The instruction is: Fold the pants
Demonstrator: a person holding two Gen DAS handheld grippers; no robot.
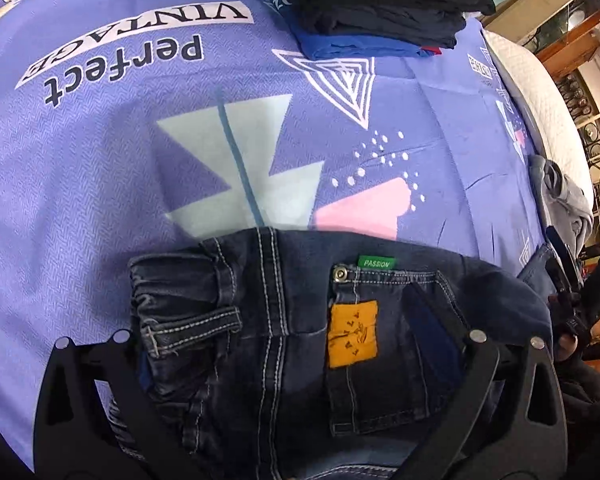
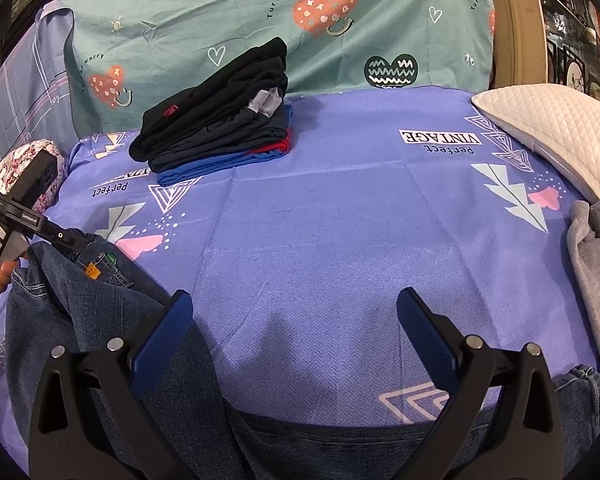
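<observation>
Dark blue jeans (image 1: 284, 320) with an orange patch and a green tag lie on the purple bedsheet (image 1: 100, 180). In the left wrist view the waistband end fills the space between my left gripper's (image 1: 296, 364) fingers, which stand wide apart with the denim bunched over them; whether they clamp it is unclear. In the right wrist view the jeans (image 2: 100, 320) run along the near edge and left. My right gripper (image 2: 296, 344) is open and empty above the sheet, its left finger (image 2: 164, 332) over the denim. The left gripper (image 2: 60, 240) shows at far left on the waistband.
A stack of folded dark clothes (image 2: 220, 120) sits at the back of the bed. A white quilted pillow (image 2: 548, 128) and a grey garment (image 2: 596, 264) lie at the right. A teal sheet (image 2: 260, 12) hangs behind. A floral item (image 2: 24, 172) sits far left.
</observation>
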